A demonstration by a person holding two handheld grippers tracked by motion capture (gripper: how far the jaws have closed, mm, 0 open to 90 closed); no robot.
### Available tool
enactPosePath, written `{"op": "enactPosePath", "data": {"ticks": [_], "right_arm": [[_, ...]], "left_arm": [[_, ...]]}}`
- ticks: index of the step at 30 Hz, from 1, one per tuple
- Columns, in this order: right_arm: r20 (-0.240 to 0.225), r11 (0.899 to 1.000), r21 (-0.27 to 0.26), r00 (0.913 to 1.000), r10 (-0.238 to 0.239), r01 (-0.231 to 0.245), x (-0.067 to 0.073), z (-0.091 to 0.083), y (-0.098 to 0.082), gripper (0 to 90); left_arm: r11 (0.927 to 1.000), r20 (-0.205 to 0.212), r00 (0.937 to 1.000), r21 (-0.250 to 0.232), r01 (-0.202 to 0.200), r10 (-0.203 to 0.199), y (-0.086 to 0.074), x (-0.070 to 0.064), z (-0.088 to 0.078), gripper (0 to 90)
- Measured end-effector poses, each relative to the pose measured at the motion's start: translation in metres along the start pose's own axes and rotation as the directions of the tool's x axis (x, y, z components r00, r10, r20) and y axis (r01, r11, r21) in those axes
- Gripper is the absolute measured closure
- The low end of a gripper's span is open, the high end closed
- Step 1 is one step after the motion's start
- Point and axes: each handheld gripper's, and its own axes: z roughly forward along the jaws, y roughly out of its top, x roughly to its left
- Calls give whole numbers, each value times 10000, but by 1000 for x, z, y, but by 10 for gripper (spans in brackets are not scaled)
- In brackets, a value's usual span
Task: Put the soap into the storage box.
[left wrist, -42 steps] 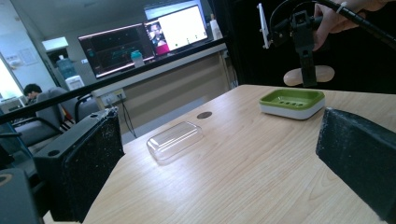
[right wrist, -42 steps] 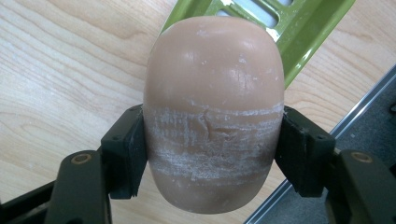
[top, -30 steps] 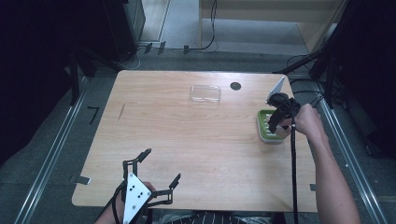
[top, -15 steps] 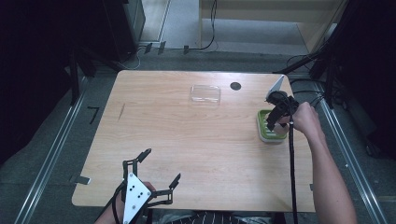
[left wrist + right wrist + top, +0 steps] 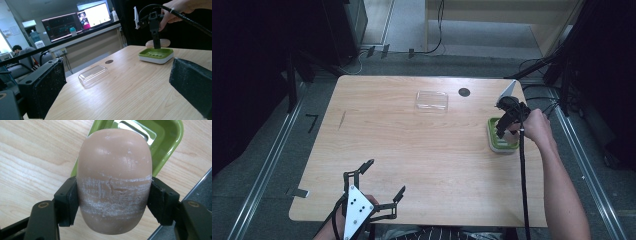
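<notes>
A pinkish-beige oval soap bar (image 5: 113, 180) sits between the black pads of my right gripper (image 5: 113, 205), which is shut on it. Right under it lies a green soap dish (image 5: 172, 135) with a white base. From above, the right gripper (image 5: 507, 122) points down over that dish (image 5: 502, 145) at the table's right side. In the left gripper view the soap (image 5: 162, 43) hangs just above the dish (image 5: 156, 53). My left gripper (image 5: 384, 178) rests open at the front left edge, jaws wide apart (image 5: 117, 87) with nothing between them.
A clear plastic lid (image 5: 432, 100) lies at the back middle of the wooden table (image 5: 412, 150), also in the left gripper view (image 5: 93, 75). A small dark round hole (image 5: 464, 92) sits beside it. A cable trails from the right gripper toward the front edge.
</notes>
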Motion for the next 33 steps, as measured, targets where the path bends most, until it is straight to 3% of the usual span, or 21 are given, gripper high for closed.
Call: {"op": "enactPosePath", "data": {"ticks": [23, 33], "right_arm": [[-351, 9929, -748, 9953, 902, -926, -12, 12, 1, 338], [-418, 9916, -675, 9933, 1077, -1103, -13, 24, 3, 338]], "left_arm": [[10000, -4, 10000, -2, -7, 7, 0, 0, 0, 11], [10000, -3, 10000, -38, -4, 4, 0, 0, 0, 12]]}}
